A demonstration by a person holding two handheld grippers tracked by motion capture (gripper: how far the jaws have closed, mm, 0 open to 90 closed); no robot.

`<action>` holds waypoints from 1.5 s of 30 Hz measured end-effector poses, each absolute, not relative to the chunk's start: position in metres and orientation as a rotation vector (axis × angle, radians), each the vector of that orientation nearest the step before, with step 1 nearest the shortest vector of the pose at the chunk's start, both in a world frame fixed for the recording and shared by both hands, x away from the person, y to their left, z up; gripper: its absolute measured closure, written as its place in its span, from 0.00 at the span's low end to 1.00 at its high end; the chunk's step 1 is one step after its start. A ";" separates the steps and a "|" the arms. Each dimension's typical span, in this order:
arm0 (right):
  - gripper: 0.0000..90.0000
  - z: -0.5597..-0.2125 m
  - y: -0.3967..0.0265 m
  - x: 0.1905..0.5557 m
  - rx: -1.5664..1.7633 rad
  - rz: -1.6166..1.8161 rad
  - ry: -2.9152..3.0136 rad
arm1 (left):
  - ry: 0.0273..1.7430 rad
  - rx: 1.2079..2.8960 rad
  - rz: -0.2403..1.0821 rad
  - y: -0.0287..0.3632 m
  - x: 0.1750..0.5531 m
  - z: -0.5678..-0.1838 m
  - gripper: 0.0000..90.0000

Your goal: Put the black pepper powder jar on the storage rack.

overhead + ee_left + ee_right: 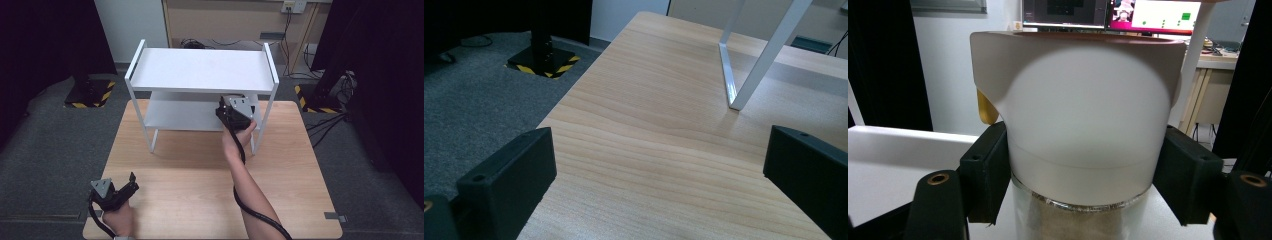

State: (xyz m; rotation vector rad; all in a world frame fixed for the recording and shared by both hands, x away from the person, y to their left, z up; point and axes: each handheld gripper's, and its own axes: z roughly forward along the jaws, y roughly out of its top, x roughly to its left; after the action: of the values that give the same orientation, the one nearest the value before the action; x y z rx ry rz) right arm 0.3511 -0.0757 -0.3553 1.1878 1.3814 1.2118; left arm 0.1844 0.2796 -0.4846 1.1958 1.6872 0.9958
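Right gripper view puts the matter close up: the right gripper has its two black jaws pressed against either side of a jar, a white container with a broad pale lid or upper body, a clear glass band below it showing brownish grainy contents, and a yellow tab or spout poking out at one side of the top. The jaws are clamped on the white part just above the glass, and the jar stands upright between them. Under it lies a white surface, which I take to be the lower shelf, though whether the base rests on it or hangs just above cannot be told. From the high view, the right gripper sits at the front edge of the white two-tier rack, reaching in beneath the top board near the rack's right front leg, so the jar is at the lower shelf level rather than out on the desk. The left gripper waits well apart, near the front left corner of the desk, with its jaws spread wide and nothing between them, as the left gripper view confirms with bare wood between the two black jaws. My reading is that the grip is secured and the work sits at the shelf itself; the frames do not settle whether the jar is arriving or leaving. The upper shelf is bare.
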 end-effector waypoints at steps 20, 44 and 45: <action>0.20 -0.360 -0.071 0.342 1.149 1.195 1.366 | 1.693 1.192 0.992 0.280 0.185 -0.484 0.00; 0.19 -0.372 -0.088 0.286 1.075 1.255 1.340 | 1.700 1.217 0.987 0.279 0.186 -0.482 0.00; 0.19 -0.373 -0.090 0.282 1.069 1.257 1.341 | 1.701 1.219 0.987 0.279 0.186 -0.482 0.00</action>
State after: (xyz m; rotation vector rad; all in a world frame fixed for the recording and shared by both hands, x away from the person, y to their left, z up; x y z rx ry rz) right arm 0.2819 -0.0903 -0.3726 1.0691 1.3406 1.2566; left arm 0.1864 0.2793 -0.4819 1.2186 1.7010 0.9867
